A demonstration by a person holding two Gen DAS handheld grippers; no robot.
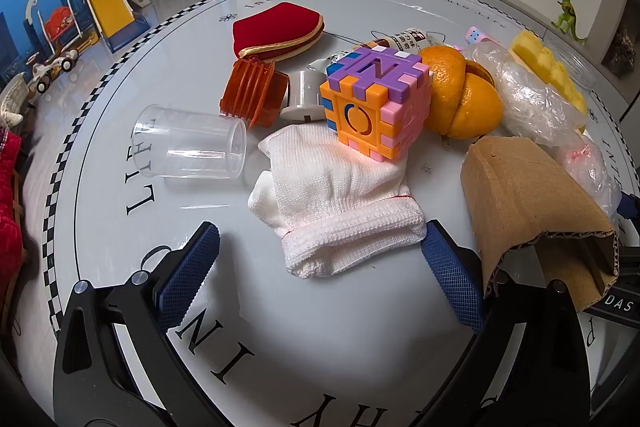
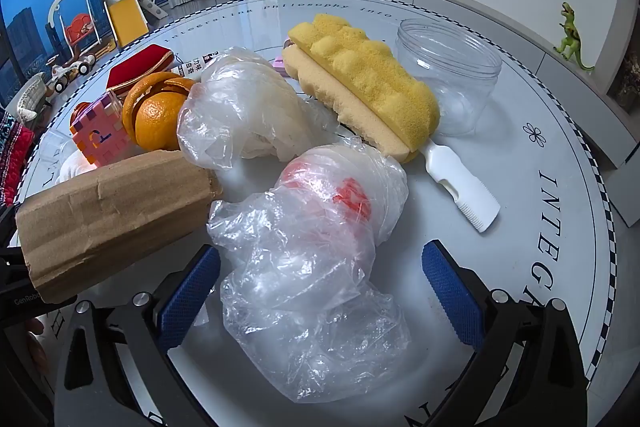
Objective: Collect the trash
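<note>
Both sets of fingers wide, empty: left gripper astride white glove, right gripper over crumpled plastic bag (slippery film). Risk: pinching one layer only, dragging neighbouring cardboard piece.

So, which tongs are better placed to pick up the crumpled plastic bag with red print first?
The right tongs. They are open, and the plastic bag with red print already lies between their fingers. The left tongs, also open, face the white glove instead, with that bag far off to their right side.
</note>
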